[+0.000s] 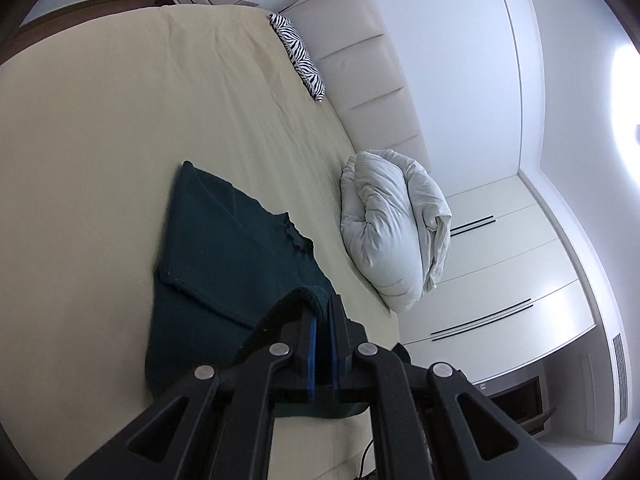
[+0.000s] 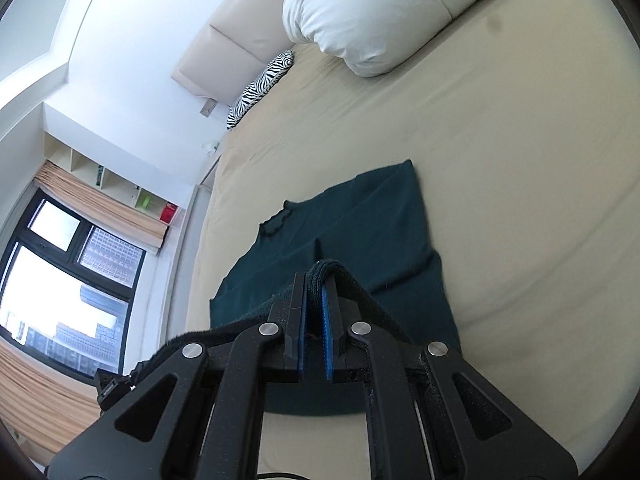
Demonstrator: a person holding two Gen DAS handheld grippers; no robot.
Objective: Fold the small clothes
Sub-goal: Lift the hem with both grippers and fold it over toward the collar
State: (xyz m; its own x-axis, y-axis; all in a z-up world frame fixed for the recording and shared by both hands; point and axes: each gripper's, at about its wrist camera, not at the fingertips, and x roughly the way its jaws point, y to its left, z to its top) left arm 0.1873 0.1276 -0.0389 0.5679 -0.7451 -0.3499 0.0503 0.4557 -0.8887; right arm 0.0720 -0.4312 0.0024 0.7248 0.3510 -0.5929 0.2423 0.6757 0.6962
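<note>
A dark green knit top (image 1: 224,248) lies on the beige bed sheet (image 1: 100,140), its sleeves folded in and its neckline toward the headboard. My left gripper (image 1: 322,300) is shut on the near hem of the top, which drapes over its fingertips. In the right wrist view the same top (image 2: 360,232) lies ahead, and my right gripper (image 2: 316,276) is shut on another part of the near hem, lifted off the sheet (image 2: 520,160). The cloth under both grippers is hidden.
A crumpled white duvet (image 1: 392,228) lies beside the top near the padded headboard (image 1: 368,72); it also shows in the right wrist view (image 2: 380,12). A zebra-print cushion (image 1: 300,56) leans on the headboard. White wardrobes (image 1: 500,280) and a window (image 2: 60,280) flank the bed.
</note>
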